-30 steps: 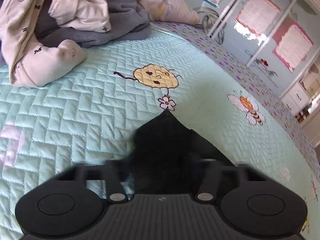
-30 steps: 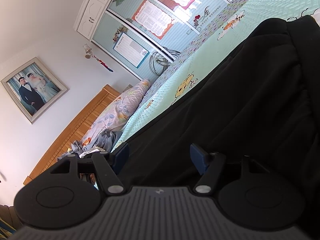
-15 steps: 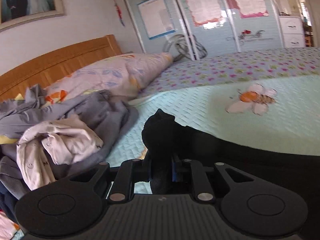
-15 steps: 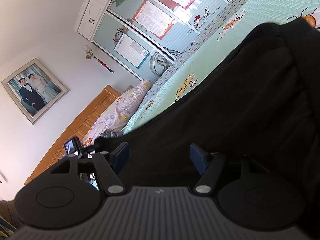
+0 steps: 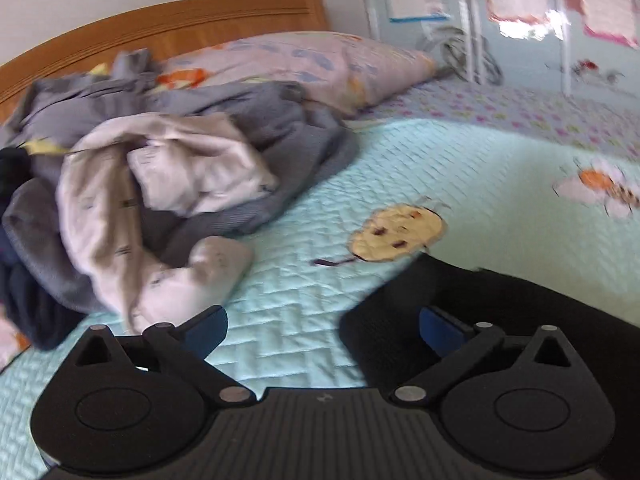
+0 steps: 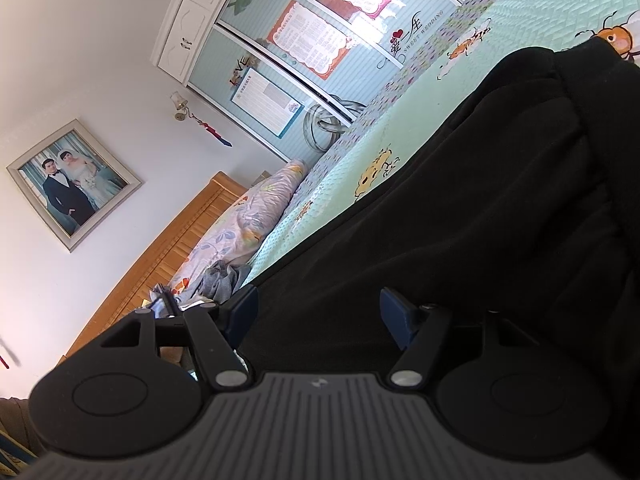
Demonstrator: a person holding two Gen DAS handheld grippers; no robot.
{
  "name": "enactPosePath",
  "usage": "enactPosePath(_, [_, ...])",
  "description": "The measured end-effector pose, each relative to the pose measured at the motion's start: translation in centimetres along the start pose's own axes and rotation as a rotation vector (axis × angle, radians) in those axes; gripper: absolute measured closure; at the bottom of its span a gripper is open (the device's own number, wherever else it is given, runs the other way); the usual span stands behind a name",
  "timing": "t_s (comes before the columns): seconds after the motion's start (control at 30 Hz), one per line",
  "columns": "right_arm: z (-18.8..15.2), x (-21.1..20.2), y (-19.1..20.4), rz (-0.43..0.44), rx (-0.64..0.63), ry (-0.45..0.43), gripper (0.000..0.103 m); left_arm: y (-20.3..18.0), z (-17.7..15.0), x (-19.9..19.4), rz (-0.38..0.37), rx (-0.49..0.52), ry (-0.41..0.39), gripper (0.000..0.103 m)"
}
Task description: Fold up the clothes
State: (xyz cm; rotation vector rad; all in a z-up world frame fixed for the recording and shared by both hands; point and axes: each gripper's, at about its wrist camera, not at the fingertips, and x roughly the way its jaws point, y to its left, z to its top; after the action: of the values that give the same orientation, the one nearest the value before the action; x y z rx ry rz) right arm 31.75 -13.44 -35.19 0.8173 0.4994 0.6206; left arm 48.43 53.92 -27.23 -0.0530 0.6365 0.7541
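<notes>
A black garment [image 5: 500, 312] lies on the mint quilted bedspread [image 5: 440, 168]. Its near corner sits under the right finger of my left gripper [image 5: 320, 328]. That gripper's jaws are opening and stand wide, with only quilt between them. In the right wrist view the same black garment [image 6: 460, 220] spreads ahead. Its fabric fills the gap from pad to pad of my right gripper [image 6: 320, 308], which grips a thick fold near the garment's left edge.
A heap of grey and cream clothes [image 5: 160, 176] lies at the left, close to my left finger. A floral pillow [image 5: 320, 64] and wooden headboard [image 5: 160, 32] are behind it. Wardrobe doors [image 6: 320, 40] stand past the bed's far side.
My left gripper, shut on a bunch of the black garment half a second ago, has let it go and opened wide. The cloth now lies on the quilt. The right gripper has not moved.
</notes>
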Motion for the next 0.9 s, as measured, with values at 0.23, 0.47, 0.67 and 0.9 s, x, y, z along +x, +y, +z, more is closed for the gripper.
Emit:
enactPosePath(0.23, [0.2,0.0,-0.2,0.001,-0.001,0.001,0.034,0.7,-0.1,-7.8,-0.517,-0.094,-0.087,0.003])
enactPosePath(0.47, [0.3,0.1,-0.1,0.003,0.003,0.002,0.034,-4.4,-4.2,-2.2,-0.364,0.081,0.254,0.0])
enactPosePath(0.67, [0.3,0.0,0.0,0.001,-0.001,0.004,0.034,-3.9,-5.1,-7.8,-0.249,0.009,0.154,0.009])
enactPosePath(0.9, [0.3,-1.6,1.6,-0.036,0.005,-0.014,0.033,-12.9,-11.1,-20.9,-0.796,0.314,0.148,0.003])
